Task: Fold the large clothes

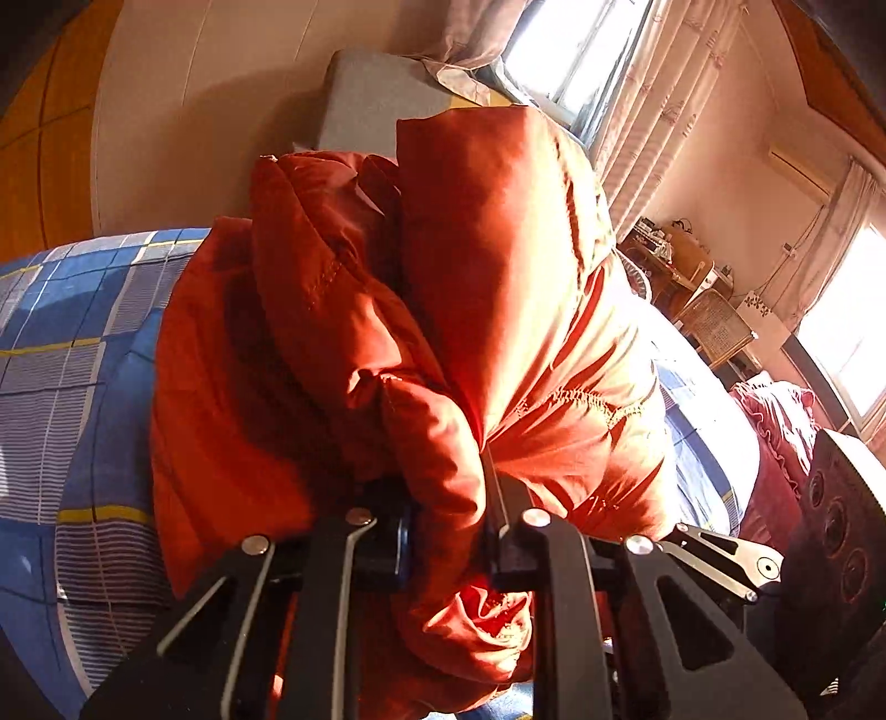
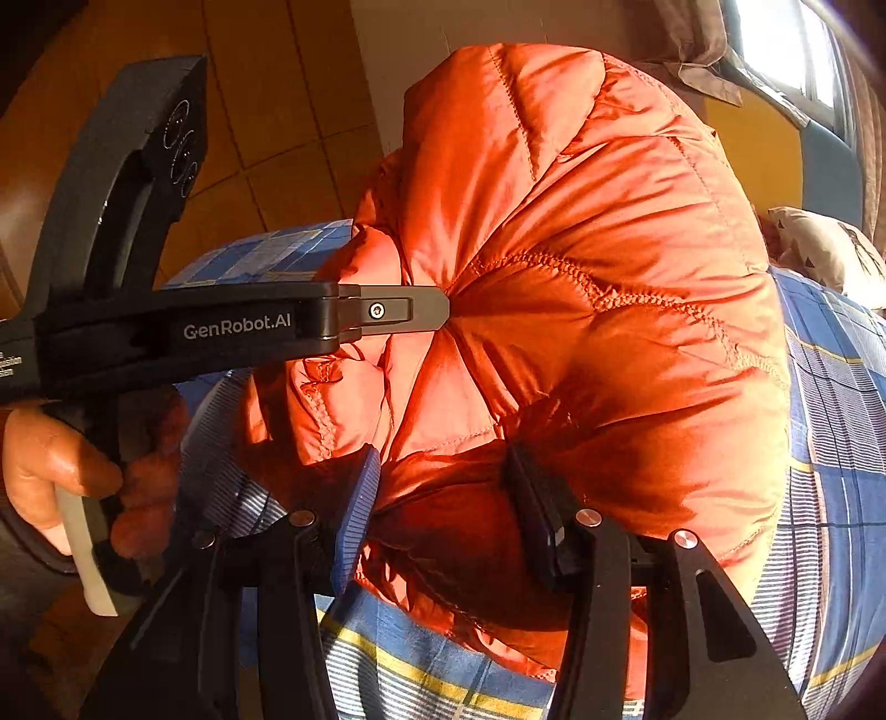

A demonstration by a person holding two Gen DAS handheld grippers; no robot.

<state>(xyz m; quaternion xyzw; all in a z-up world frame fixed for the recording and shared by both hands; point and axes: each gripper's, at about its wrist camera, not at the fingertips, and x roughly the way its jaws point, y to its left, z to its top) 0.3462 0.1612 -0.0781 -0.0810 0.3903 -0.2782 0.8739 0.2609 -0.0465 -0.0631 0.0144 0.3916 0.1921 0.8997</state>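
A puffy orange quilted jacket (image 1: pixel 498 266) is bunched up in a heap over a bed with a blue plaid sheet (image 1: pixel 72 343). My left gripper (image 1: pixel 448 515) is shut on a thick fold of it near the bottom of the left wrist view. In the right wrist view that same left gripper (image 2: pixel 443 310) comes in from the left, its tip pinching the jacket (image 2: pixel 581 221) so that creases radiate from it. My right gripper (image 2: pixel 443 498) has a bulging roll of the jacket filling the gap between its fingers, which press into it. A hand (image 2: pixel 50 459) holds the left gripper's handle.
The plaid sheet (image 2: pixel 830 443) spreads around the jacket. A pale pillow (image 2: pixel 830 249) lies at the far right, a red ruffled cushion (image 1: pixel 775 421) by the bed's edge. Beyond are a grey padded board (image 1: pixel 376 99), curtained windows (image 1: pixel 565 50), wooden chairs (image 1: pixel 714 327) and wood-panelled doors (image 2: pixel 266 111).
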